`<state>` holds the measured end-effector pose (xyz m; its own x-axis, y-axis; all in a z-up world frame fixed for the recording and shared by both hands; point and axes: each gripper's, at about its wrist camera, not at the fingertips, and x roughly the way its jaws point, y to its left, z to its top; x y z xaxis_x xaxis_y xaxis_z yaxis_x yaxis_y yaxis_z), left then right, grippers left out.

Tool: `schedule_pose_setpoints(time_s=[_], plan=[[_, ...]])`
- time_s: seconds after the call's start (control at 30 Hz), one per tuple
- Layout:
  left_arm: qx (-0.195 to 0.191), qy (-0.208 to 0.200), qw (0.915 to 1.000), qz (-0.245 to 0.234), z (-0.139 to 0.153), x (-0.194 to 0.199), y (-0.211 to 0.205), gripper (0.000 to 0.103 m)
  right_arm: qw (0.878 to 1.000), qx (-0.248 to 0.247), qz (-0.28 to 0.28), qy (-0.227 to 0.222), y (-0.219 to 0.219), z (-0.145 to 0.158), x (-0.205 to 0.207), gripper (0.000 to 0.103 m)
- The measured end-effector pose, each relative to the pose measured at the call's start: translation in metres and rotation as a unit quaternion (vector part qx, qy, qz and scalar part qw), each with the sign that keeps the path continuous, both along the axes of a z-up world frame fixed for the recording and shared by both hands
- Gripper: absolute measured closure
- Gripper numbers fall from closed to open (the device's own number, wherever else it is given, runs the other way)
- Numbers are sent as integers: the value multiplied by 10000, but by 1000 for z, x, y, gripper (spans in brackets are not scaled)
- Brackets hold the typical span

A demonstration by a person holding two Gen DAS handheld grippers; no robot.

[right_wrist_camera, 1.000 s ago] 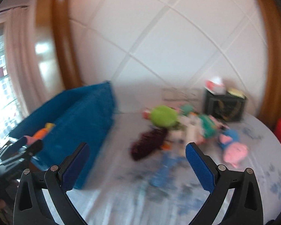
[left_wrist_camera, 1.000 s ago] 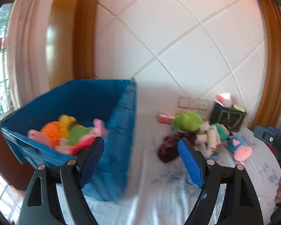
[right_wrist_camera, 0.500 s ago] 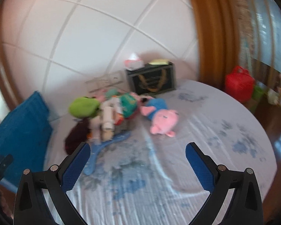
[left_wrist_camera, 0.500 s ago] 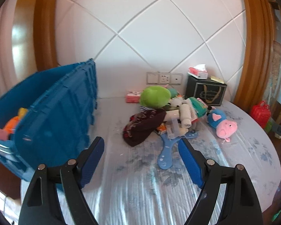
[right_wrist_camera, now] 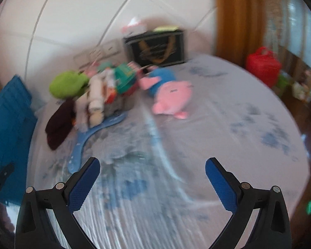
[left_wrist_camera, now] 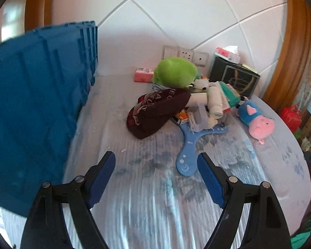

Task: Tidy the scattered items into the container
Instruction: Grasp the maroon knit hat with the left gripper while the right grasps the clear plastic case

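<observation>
A blue crate (left_wrist_camera: 37,95) stands at the left of the table; its inside is hidden from here. A heap of items lies mid-table: a dark maroon knit hat (left_wrist_camera: 157,112), a green plush (left_wrist_camera: 174,71), a white bottle (left_wrist_camera: 214,101), a green box (left_wrist_camera: 230,93) and a blue three-armed plastic toy (left_wrist_camera: 188,149). A pink and blue pig plush (left_wrist_camera: 257,120) lies apart to the right. My left gripper (left_wrist_camera: 156,164) is open over the cloth, short of the hat and blue toy. My right gripper (right_wrist_camera: 152,166) is open and empty, short of the pig plush (right_wrist_camera: 170,97).
A black gift box (left_wrist_camera: 234,78) with a tissue pack on it stands against the padded wall, a pink packet (left_wrist_camera: 143,74) beside the green plush. A red bag (right_wrist_camera: 263,66) sits beyond the table's right edge. Patterned cloth (right_wrist_camera: 217,124) covers the round table.
Both grippers have swung right and dipped toward the table. The crate has slid to the left edge of both views, and the heap and pig plush are nearer. Jaws are unchanged.
</observation>
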<state>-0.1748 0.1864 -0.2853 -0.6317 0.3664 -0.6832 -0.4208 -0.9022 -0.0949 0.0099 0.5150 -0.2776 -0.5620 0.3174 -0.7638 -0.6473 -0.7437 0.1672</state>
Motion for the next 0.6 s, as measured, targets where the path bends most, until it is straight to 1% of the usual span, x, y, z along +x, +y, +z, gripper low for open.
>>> schedule_pose_setpoints(time_s=[0.1, 0.13, 0.17, 0.2, 0.23, 0.27, 0.4, 0.47, 0.6], plan=[[-97, 126, 9998, 102, -13, -22, 22, 22, 9983, -233, 526, 13, -2, -23, -59, 0], [-105, 168, 9998, 99, -19, -33, 29, 22, 9978, -245, 615, -21, -3, -30, -77, 3], [-129, 209, 9996, 100, -25, -43, 37, 22, 9973, -260, 690, -55, -6, -38, -95, 8], [-170, 238, 9995, 69, -31, -53, 44, 24, 9966, -298, 767, -55, -9, -44, -114, 27], [-231, 256, 9994, -12, -39, -65, 53, 29, 9958, -349, 845, -22, -12, -50, -130, 44], [-279, 261, 9992, -76, -47, -76, 61, 29, 9949, -396, 927, 7, -15, -55, -147, 47], [-454, 346, 9978, -336, -76, -115, 86, 29, 9924, -604, 1066, 144, -23, -76, -196, 47], [-532, 374, 9968, -472, -90, -133, 95, 29, 9913, -728, 1080, 165, -25, -88, -215, 45], [-742, 464, 9941, -647, -111, -160, 112, 29, 9913, -779, 1043, 201, -29, -106, -239, 45]])
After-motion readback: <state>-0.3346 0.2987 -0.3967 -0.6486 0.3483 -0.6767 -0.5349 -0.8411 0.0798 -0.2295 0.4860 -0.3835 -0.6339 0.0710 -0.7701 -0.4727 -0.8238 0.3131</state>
